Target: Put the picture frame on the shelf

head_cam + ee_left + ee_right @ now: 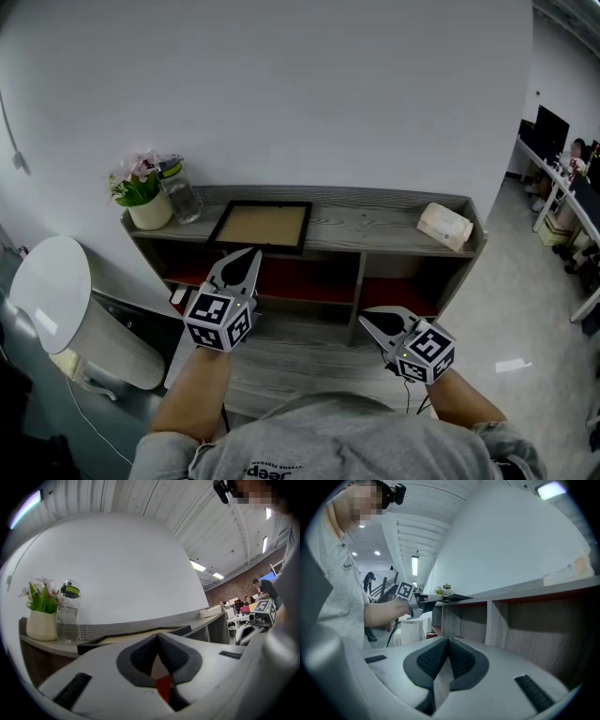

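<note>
The picture frame (262, 226), black-edged with a tan middle, lies flat on top of the grey wooden shelf (375, 220), left of centre. My left gripper (247, 255) is shut with nothing between its jaws, its tips just short of the frame's front edge. In the left gripper view the frame (117, 640) lies right behind the closed tips (158, 635). My right gripper (367, 321) hangs lower, before the shelf's lower compartments, shut and empty. In the right gripper view its jaws (448, 640) meet, and the frame (457, 597) pokes over the shelf top.
A white pot of pink flowers (145, 197) and a glass jar (180, 192) stand at the shelf top's left end. A beige packet (444, 226) lies at its right end. A white round-lidded bin (56, 300) stands left of the shelf. Desks and people are far right.
</note>
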